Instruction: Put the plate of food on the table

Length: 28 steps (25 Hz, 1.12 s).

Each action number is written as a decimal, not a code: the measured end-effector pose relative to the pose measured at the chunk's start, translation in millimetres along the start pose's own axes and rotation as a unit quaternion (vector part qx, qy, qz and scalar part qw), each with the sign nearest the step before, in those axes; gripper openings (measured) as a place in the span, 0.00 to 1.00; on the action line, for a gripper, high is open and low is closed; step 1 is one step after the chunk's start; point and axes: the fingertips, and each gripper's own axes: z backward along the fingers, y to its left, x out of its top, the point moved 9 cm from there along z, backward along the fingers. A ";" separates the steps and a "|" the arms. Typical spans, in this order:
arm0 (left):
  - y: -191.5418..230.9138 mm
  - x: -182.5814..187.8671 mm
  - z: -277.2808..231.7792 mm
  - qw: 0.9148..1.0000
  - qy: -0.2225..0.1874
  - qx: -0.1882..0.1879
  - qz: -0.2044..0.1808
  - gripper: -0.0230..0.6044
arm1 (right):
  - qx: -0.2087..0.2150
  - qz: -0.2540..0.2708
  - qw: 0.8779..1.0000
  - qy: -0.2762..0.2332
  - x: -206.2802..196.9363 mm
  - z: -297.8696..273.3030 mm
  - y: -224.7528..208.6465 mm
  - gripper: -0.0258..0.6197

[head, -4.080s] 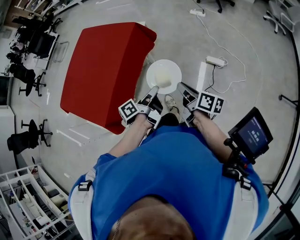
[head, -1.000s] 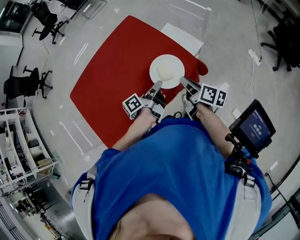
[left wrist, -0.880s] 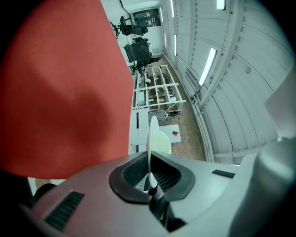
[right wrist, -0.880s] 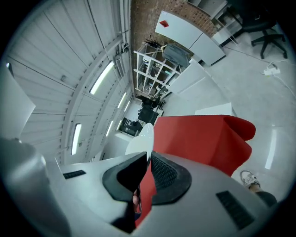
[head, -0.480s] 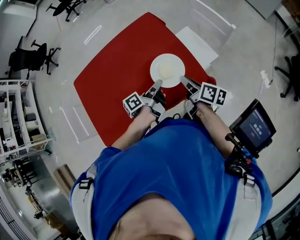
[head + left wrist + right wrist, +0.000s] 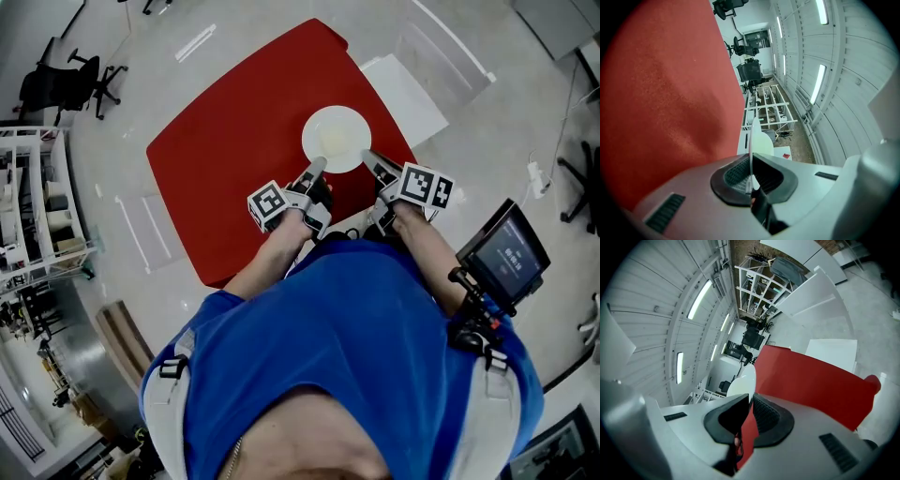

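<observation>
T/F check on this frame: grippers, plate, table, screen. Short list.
1. The left gripper and the right gripper both clamp the plate by its rim. True.
2. In the head view the plate is over the red table. True.
3. The plate is black. False: it is white.
4. The left gripper's jaws stand wide apart. False: they are shut on the plate's rim.
5. The screen is by the person's left arm. False: it is by the right arm.
</observation>
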 end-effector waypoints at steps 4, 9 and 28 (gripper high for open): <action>0.0 -7.9 11.3 1.000 -0.014 0.000 0.012 0.06 | -0.004 0.000 1.000 0.015 -8.0 3.0 3.0 0.09; 12.8 12.5 -15.1 0.999 -0.026 0.018 0.018 0.06 | -0.010 -0.006 0.999 0.036 14.9 -28.9 -14.7 0.09; 49.5 42.7 -67.9 0.996 -0.054 0.053 0.043 0.06 | -0.033 -0.008 0.996 0.088 52.7 -91.2 -60.6 0.09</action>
